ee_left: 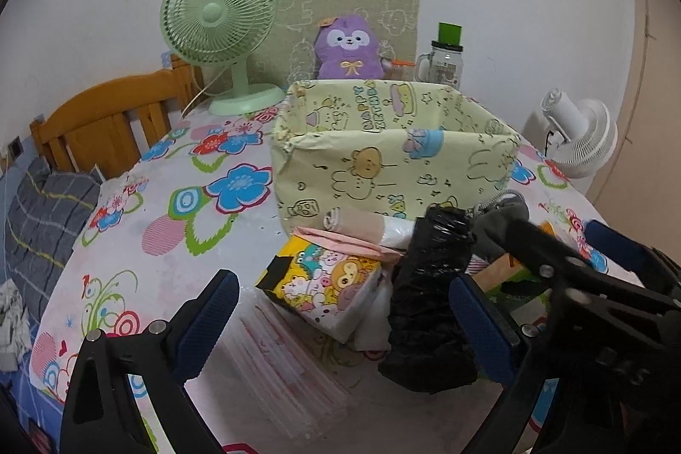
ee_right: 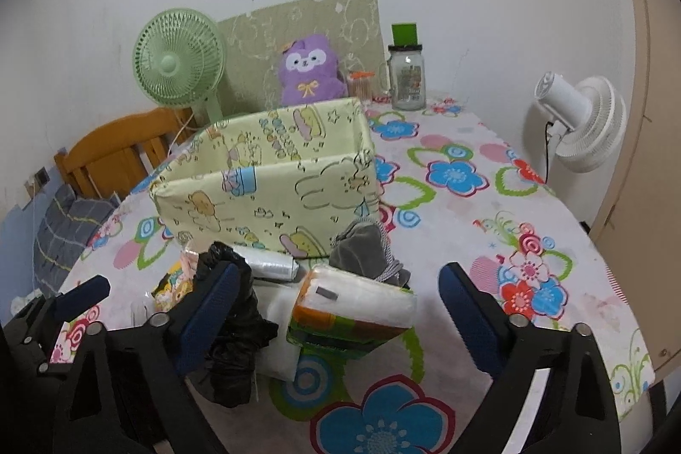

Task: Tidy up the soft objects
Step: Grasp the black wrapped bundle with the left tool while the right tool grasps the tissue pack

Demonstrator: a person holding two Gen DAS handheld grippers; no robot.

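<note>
A pile of soft things lies in front of the yellow cartoon fabric box [ee_left: 383, 164] [ee_right: 272, 190]. My left gripper [ee_left: 347, 320] is open, and a yellow cartoon tissue pack [ee_left: 327, 284] and a crumpled black plastic bag [ee_left: 430, 309] lie between its fingers. My right gripper [ee_right: 340, 315] is open around an orange-and-green tissue pack [ee_right: 353, 305]. Its left finger stands beside the black bag [ee_right: 238, 318]. A grey drawstring pouch [ee_right: 361, 249] and a white bag roll [ee_right: 268, 262] rest against the box. A purple plush [ee_left: 347, 47] sits behind the box.
A green fan [ee_left: 217, 24] and a glass jar [ee_left: 442, 62] stand at the back of the floral table [ee_right: 489, 224]. A white fan [ee_right: 583, 122] is off the right edge. A wooden bed frame [ee_left: 106, 122] and a grey pillow lie to the left.
</note>
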